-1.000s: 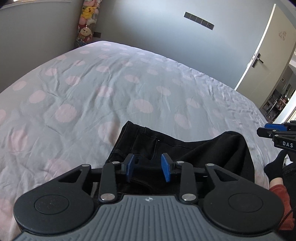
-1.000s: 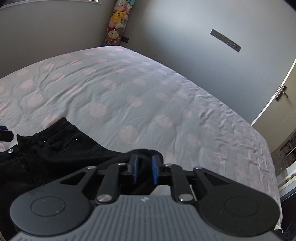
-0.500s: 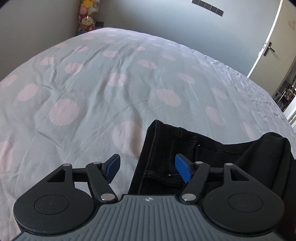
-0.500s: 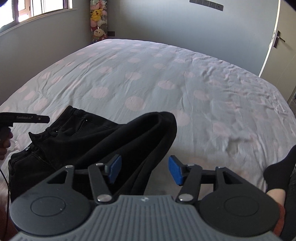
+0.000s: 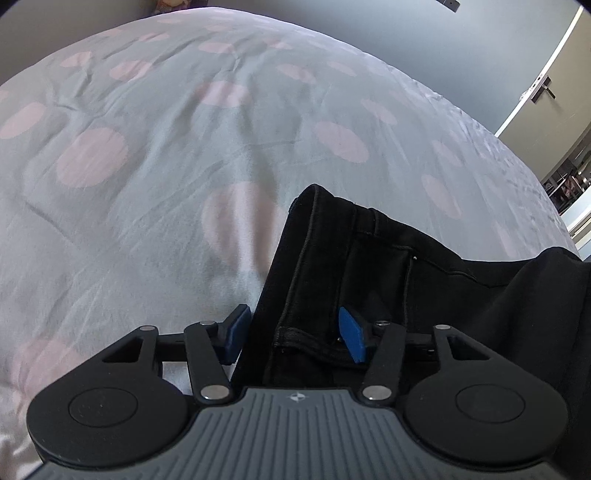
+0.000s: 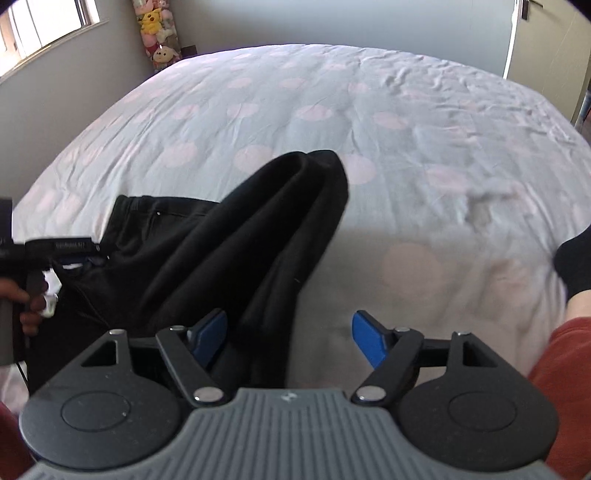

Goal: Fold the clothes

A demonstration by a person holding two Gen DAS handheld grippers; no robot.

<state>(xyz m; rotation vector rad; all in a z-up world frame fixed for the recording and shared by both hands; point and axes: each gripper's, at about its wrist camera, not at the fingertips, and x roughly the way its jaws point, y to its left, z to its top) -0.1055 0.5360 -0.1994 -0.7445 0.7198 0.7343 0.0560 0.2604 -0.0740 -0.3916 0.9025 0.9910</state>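
Black jeans (image 5: 369,258) lie folded on the bed near its front edge, waistband end to the left, the doubled legs (image 6: 280,221) bunched to the right. My left gripper (image 5: 293,334) is open, its blue pads either side of the waistband corner, low over the cloth. My right gripper (image 6: 290,338) is open, its left pad against the folded legs' edge, its right pad over bare sheet. The left gripper also shows in the right wrist view (image 6: 55,245), held in a hand.
The bed (image 5: 184,147) has a pale grey-blue cover with pink dots and stretches away ahead. Grey walls, a door (image 5: 546,88) at the right, soft toys (image 6: 159,33) in the far corner. The person's black sock (image 6: 576,258) and red trouser leg (image 6: 565,369) are at the right.
Both grippers have opened from shut or nearly shut. The left one dropped lower and closer over the waistband corner. The right one let go of the legs, which now lie on the bed.
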